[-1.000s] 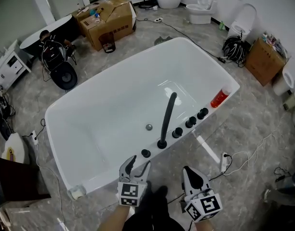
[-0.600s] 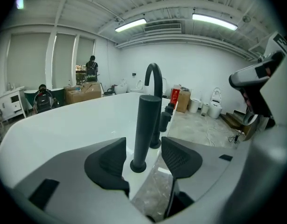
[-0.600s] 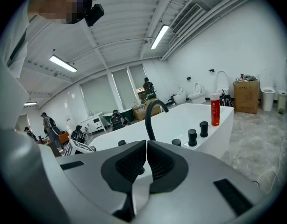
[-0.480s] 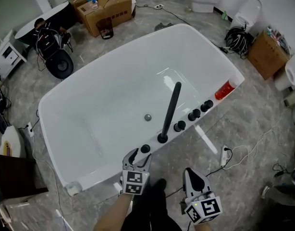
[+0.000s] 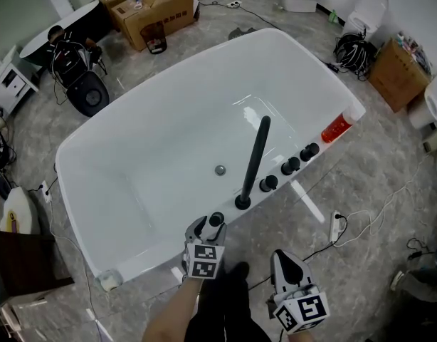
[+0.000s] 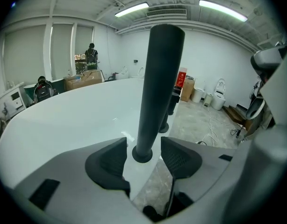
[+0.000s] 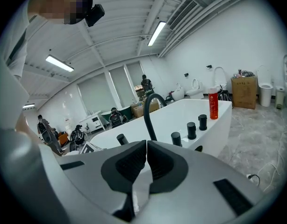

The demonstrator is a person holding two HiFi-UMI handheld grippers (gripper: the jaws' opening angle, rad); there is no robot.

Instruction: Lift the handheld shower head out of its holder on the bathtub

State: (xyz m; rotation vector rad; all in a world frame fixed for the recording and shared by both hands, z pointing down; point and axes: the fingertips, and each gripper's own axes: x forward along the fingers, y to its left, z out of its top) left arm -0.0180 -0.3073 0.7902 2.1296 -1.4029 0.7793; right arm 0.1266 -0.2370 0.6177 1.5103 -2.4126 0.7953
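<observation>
Left gripper [image 5: 207,228] [image 6: 144,148] is sitting at the near rim of the white oval bathtub [image 5: 169,141] [image 6: 64,120]. Its jaws are spread and are bracketing the black cylindrical handheld shower head [image 5: 216,219] [image 6: 157,87]. One pad is showing on each side with a visible gap, so it isn't clamping.

The shower head is standing upright in its round black holder collar [image 6: 142,155] on the tub rim. From the right gripper view it is showing as a short black stub [image 7: 121,138] left of the spout.

Right gripper [image 5: 285,256] [image 7: 146,148] is hanging low over the grey marbled floor [image 5: 361,191], well apart from the tub. Its jaws are pressed together with nothing between them.

The other rim fittings are running in a line to the right of the shower head:
- The tall black gooseneck spout [image 5: 254,162] [image 7: 148,111] is arching over the basin.
- Three black round knobs [image 5: 290,166] [image 7: 191,129] are standing next.
- A red cylindrical bottle [image 5: 337,129] [image 7: 213,104] is standing upright at the far end of the rim.

Inside the tub only the round metal drain [image 5: 220,169] is showing, near the middle of the basin floor.

The large brown cardboard box [image 5: 161,9] beyond the tub is standing open-topped. Small items are sitting at its top, too small to identify. A smaller brown cardboard box [image 5: 398,75] at the right wall is carrying a row of small bottles along its top edge.
</observation>
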